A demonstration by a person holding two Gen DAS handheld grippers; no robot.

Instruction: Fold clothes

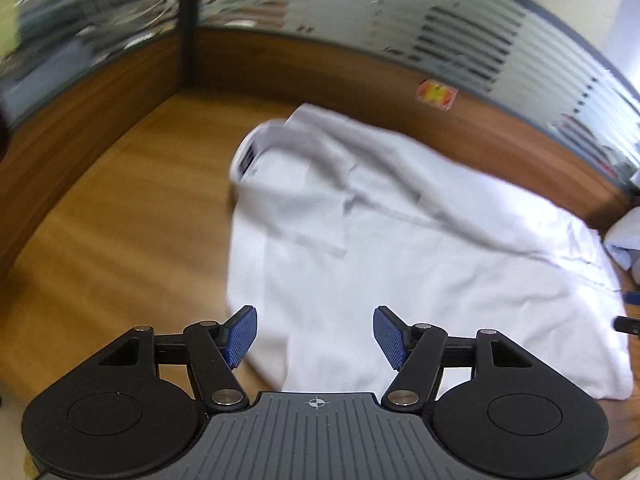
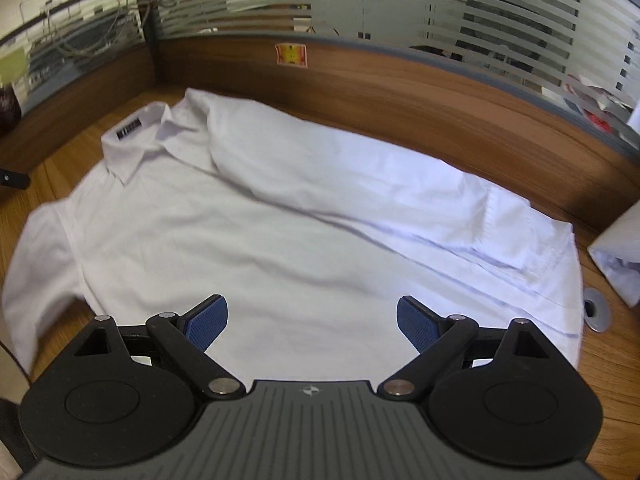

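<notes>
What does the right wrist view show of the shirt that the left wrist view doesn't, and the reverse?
Only the right wrist view shows the left sleeve spread onto the desk and a sharp collar label. Only the left wrist view shows a blue-tipped black object at the shirt's far right edge. Both share the white shirt on the wooden desk, one sleeve folded across it, the red-yellow sticker, and an open claw: left claw, right claw.

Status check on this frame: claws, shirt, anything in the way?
Left claw open, empty. Right claw open, empty. White shirt spread on desk, one side folded over. Nothing blocking.
</notes>
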